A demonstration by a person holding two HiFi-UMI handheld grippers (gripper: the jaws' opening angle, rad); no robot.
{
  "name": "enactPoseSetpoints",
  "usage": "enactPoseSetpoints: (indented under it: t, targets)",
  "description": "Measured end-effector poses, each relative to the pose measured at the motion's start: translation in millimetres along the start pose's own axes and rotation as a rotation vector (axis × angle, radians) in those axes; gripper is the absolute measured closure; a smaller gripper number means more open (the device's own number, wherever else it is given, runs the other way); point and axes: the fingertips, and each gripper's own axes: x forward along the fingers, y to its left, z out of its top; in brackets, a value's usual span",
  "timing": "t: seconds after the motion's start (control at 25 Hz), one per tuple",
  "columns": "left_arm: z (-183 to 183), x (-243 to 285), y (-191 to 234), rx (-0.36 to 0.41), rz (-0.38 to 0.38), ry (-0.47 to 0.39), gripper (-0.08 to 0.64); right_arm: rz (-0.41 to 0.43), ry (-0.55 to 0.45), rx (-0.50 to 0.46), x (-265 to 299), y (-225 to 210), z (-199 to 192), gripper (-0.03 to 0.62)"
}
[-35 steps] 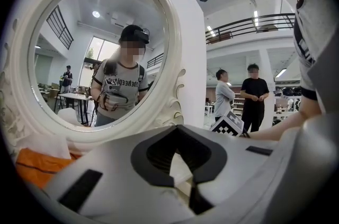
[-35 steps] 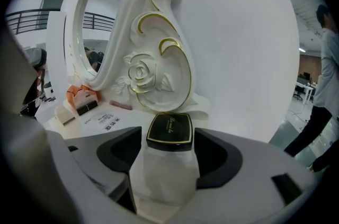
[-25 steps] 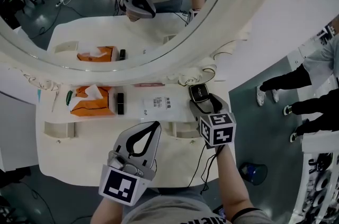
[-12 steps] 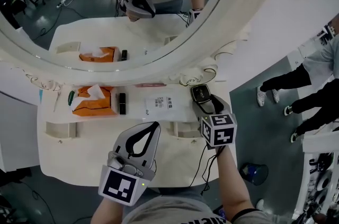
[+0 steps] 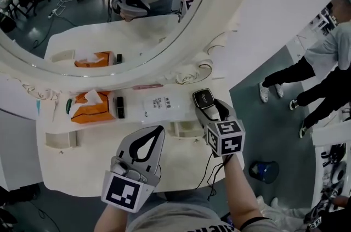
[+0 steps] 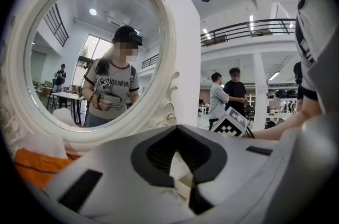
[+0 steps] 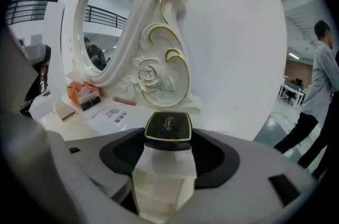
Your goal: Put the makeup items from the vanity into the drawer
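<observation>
On the white vanity top [image 5: 98, 165], under the round mirror [image 5: 82, 17], lie a black lipstick [image 5: 119, 106], a white printed packet [image 5: 162, 106] and a thin pink stick [image 5: 147, 86]. My right gripper [image 5: 207, 107] is at the vanity's right end, shut on a black gold-rimmed compact [image 5: 203, 97]. The compact [image 7: 168, 126] sits flat between the tips of this gripper [image 7: 168, 146]. My left gripper [image 5: 157, 131] hovers over the front middle of the vanity, shut and empty. The left gripper view shows this gripper [image 6: 183, 181] with nothing between its jaws.
An orange tissue pack [image 5: 90, 107] and a green item [image 5: 69, 103] lie at the left. Two small drawer fronts [image 5: 57, 137] [image 5: 184, 128] sit along the top. People's legs [image 5: 296, 83] and a blue object [image 5: 264, 170] are on the floor at the right.
The head view has shifted a little to the right. The compact stays between the right gripper's jaws at the same spot. The left gripper has not moved.
</observation>
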Motion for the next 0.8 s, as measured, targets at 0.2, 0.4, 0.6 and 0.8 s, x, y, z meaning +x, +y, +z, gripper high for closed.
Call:
enactPoseSetpoints:
  t: [0.2,0.4,0.6,0.8]
  targets:
    - [0,-4,-11,0.014,-0.043,-0.005,0.551,-0.02,-0.014,0.021,-20,4,-6,0.295]
    - [1,-11,-20,0.027,-0.084,-0.015,0.551,-0.039,-0.027,0.042,-39,11,-13,0.296]
    - [-1,-22,-29,0.035,-0.118,-0.02,0.551,-0.061,-0.031,0.06,-56,19,-23,0.296]
    - [-3,-33,-35,0.041,-0.147,-0.024,0.551,-0.079,-0.028,0.078,-68,28,-35,0.295]
